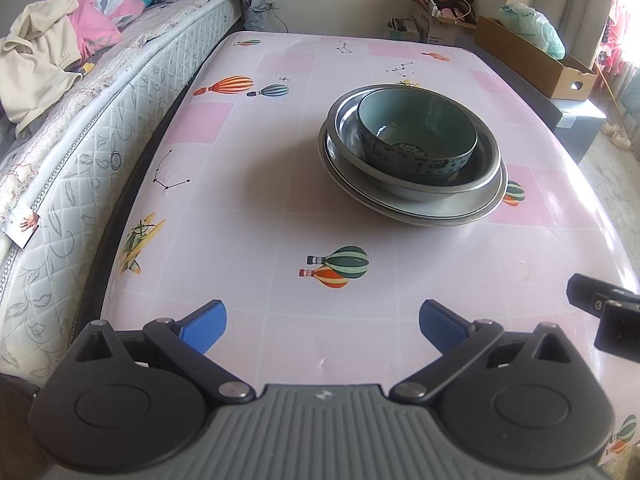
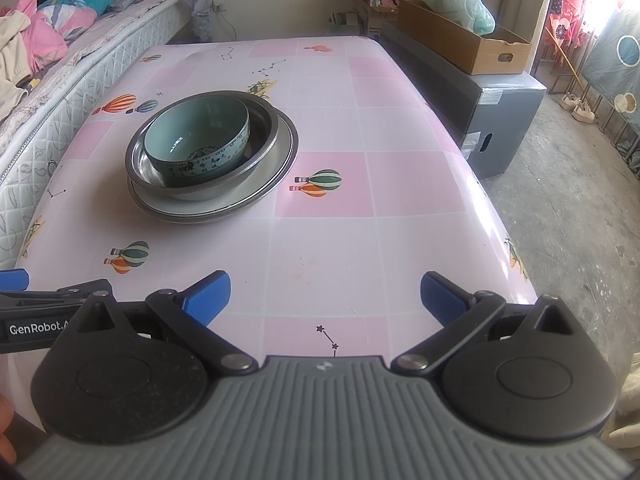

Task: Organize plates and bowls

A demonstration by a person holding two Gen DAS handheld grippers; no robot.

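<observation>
A teal ceramic bowl (image 1: 416, 136) sits inside a metal bowl (image 1: 416, 188), which rests on a wide metal plate (image 1: 460, 212), all stacked mid-table. The same stack shows in the right wrist view: teal bowl (image 2: 198, 136), metal bowl (image 2: 264, 120), plate (image 2: 280, 176). My left gripper (image 1: 322, 326) is open and empty over the near table edge, well short of the stack. My right gripper (image 2: 325, 298) is open and empty, near the front edge, to the right of the stack.
The table (image 1: 248, 208) has a pink tablecloth with balloon prints. A mattress (image 1: 100, 120) with piled clothes borders its left side. Cardboard boxes (image 2: 460, 40) and a grey unit (image 2: 500, 120) stand to the right. The right gripper's body (image 1: 608, 316) shows at the left view's right edge.
</observation>
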